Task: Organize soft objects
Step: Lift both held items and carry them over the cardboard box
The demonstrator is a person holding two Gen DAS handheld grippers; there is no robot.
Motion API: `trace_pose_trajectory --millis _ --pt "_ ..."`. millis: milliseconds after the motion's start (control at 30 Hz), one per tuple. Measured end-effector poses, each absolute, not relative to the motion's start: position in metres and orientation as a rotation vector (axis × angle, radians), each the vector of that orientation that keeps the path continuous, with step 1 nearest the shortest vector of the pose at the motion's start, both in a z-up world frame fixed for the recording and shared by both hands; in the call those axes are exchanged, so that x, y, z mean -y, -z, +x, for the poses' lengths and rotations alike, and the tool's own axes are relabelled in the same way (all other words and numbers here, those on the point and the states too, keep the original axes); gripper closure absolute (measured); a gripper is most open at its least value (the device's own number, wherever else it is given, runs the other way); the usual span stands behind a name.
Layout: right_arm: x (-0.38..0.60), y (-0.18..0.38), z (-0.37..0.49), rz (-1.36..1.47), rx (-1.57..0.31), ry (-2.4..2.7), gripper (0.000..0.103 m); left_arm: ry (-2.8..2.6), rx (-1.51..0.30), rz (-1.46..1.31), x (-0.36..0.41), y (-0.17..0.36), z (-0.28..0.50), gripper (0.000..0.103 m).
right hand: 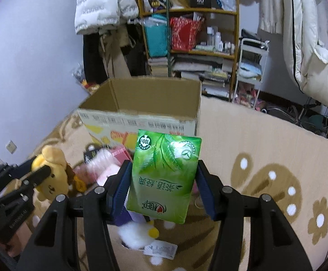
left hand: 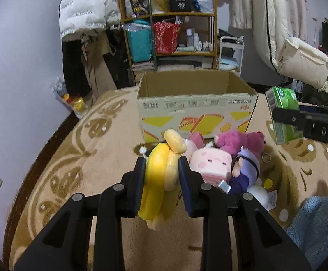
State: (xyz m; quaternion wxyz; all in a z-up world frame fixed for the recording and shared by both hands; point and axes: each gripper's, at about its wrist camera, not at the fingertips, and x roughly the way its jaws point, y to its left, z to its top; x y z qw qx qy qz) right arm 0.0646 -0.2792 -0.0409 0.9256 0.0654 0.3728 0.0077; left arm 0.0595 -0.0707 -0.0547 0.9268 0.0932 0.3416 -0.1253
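Left gripper (left hand: 161, 176): closed on yellow plush (left hand: 161, 171), fingers (left hand: 139, 180) pressed against both its sides; plush lifted clear of the blanket, hanging down between the fingers.
Right gripper (right hand: 162, 185): clamped on green tissue pack (right hand: 164, 178), held upright, print upside down (also visible at right edge of left view, in front of the black gripper body).
Cardboard box (left hand: 195, 103): open top, standing on the patterned blanket (left hand: 85, 158), directly beyond the plush pile; inside not visible from either view.
Pink bear plush (left hand: 238, 141): lying just in front of the box wall, touching its neighbours.
Pink square plush (left hand: 209, 164): just right of the left gripper, touching the purple doll.
Purple doll (left hand: 247, 169): leaning against the pink square plush, keyring beside it.
White plush (right hand: 134, 232): on the blanket below the tissue pack, paper tag attached.
Blue fleece (left hand: 315, 221): lower right corner of left view, lying on the blanket.
Background: wooden shelf (left hand: 170, 15) with bags and bottles, white jackets hanging alongside (room cluttered, details blurred).
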Motion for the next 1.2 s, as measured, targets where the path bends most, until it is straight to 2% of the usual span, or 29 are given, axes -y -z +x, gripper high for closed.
trace_pose_trajectory --millis 433,867,1200 --pt "0.283 0.005 0.081 0.139 -0.680 -0.048 0.044 0.232 -0.590 0.180 0.064 0.009 0.097 0.076" --pt "0.274 -0.022 0.136 0.074 -0.610 -0.061 0.044 0.220 -0.441 0.200 0.090 -0.046 0.164 0.075" --pt "0.280 0.000 0.179 0.047 -0.652 -0.025 0.044 0.246 -0.494 0.149 0.111 -0.026 0.213 0.074"
